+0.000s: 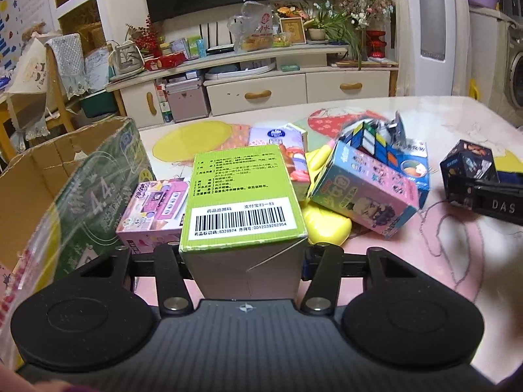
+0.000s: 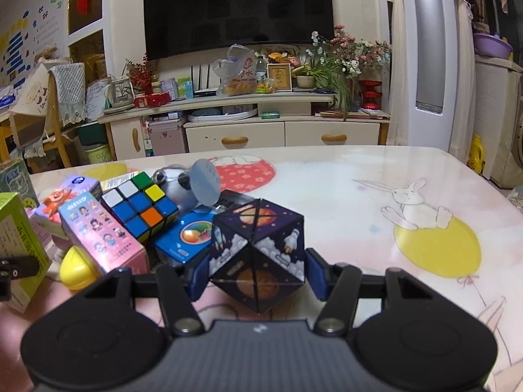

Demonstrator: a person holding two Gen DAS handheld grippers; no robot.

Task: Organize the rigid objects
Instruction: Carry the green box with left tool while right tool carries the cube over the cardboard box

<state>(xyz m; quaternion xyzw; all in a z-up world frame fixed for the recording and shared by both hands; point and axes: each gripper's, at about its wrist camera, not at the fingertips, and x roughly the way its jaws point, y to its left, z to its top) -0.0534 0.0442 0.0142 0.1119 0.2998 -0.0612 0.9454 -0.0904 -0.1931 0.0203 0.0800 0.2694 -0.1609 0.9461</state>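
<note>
Gripping green box (image 1: 243,196), space cube (image 2: 258,254) between jaws

Six boxes (image 1: 243,196), two cubes (image 2: 258,254).

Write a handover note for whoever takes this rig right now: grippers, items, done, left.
Left gripper: shut on the green medicine box, beside the open cardboard box.
Right gripper: shut on the space-print cube.
On the table: Rubik's cube, pink figure box, blue box, yellow object.
Done: cannot tell.
Left: both held items and the pile.
</note>
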